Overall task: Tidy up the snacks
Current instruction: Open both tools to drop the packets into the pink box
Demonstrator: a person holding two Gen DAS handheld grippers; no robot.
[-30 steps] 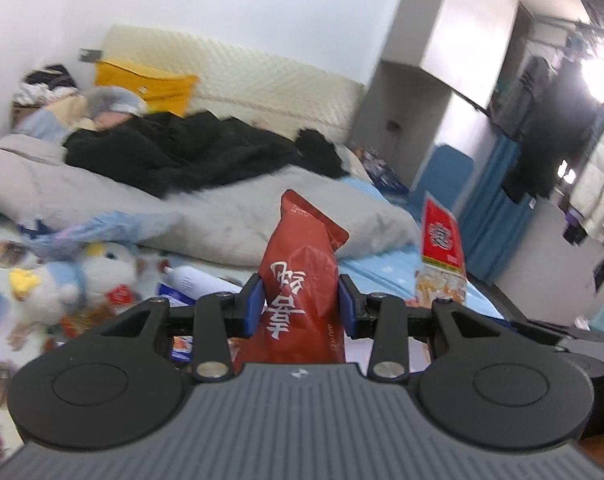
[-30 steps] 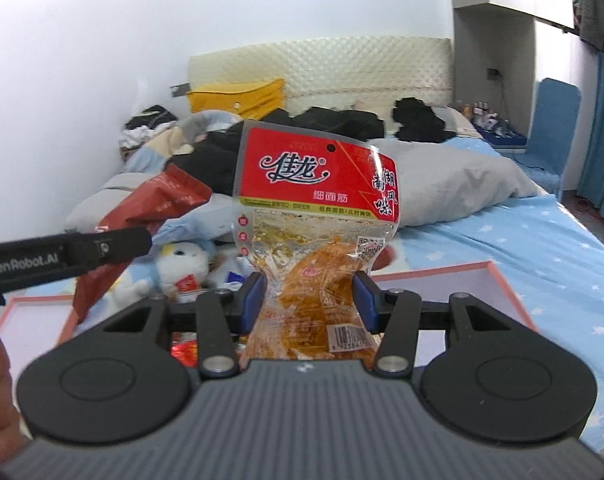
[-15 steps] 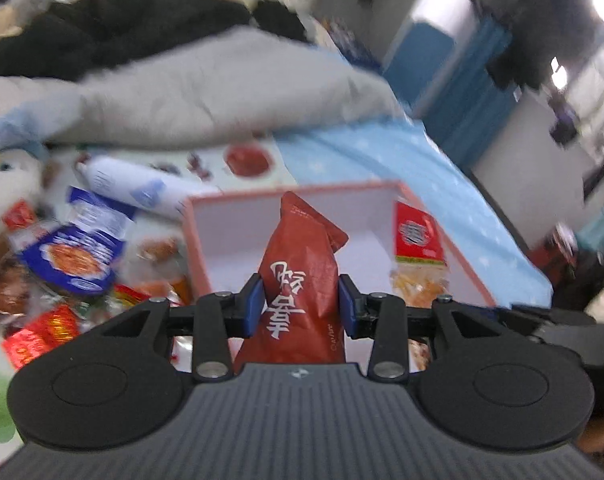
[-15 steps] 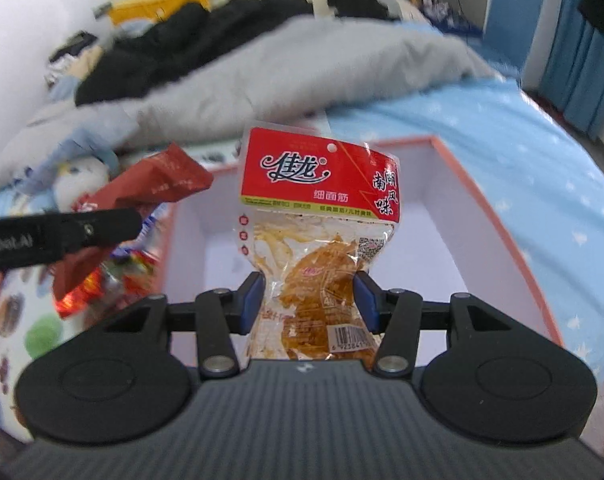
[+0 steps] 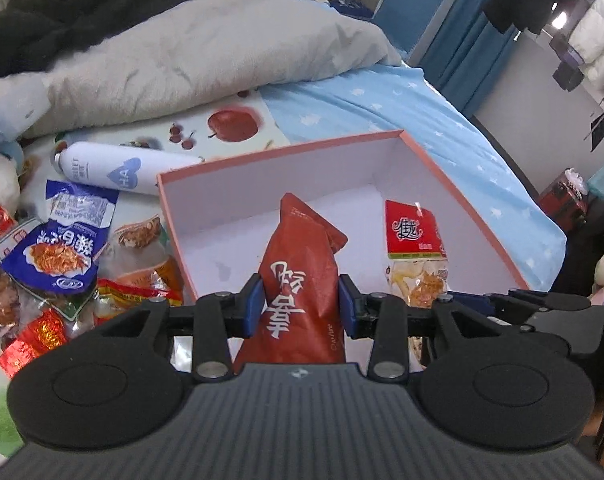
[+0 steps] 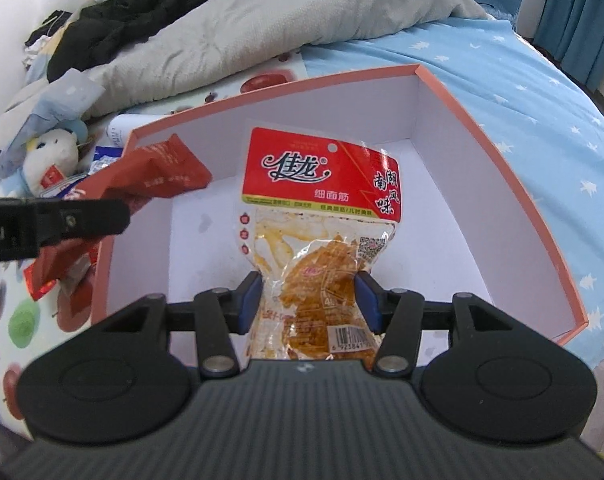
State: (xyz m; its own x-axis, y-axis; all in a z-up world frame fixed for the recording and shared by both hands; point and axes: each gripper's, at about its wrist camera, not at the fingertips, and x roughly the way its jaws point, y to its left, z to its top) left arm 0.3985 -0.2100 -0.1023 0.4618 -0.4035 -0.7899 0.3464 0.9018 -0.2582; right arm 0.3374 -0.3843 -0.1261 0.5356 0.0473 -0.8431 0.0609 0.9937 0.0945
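Observation:
My left gripper [image 5: 299,304] is shut on a dark red snack packet [image 5: 302,264] with white lettering, which hangs over the left half of an open pink box [image 5: 277,152] with a white inside. My right gripper [image 6: 308,300] is shut on a clear packet with a red header [image 6: 322,176], held over the middle of the same box [image 6: 498,152]. In the right wrist view the dark red packet [image 6: 157,176] shows at the left, over the box's left wall. In the left wrist view the clear packet [image 5: 414,236] stands at the right inside the box outline.
Loose snacks lie on the fruit-print sheet left of the box, among them a blue packet [image 5: 57,248] and small red wrappers [image 5: 33,340]. A white bottle [image 5: 101,168] lies behind the box. Beyond it are a grey blanket [image 5: 201,52] and a plush toy [image 6: 49,160].
Both grippers have tipped downward and come down from facing the bed and room. They now sit over the pink box, each with its packet still held.

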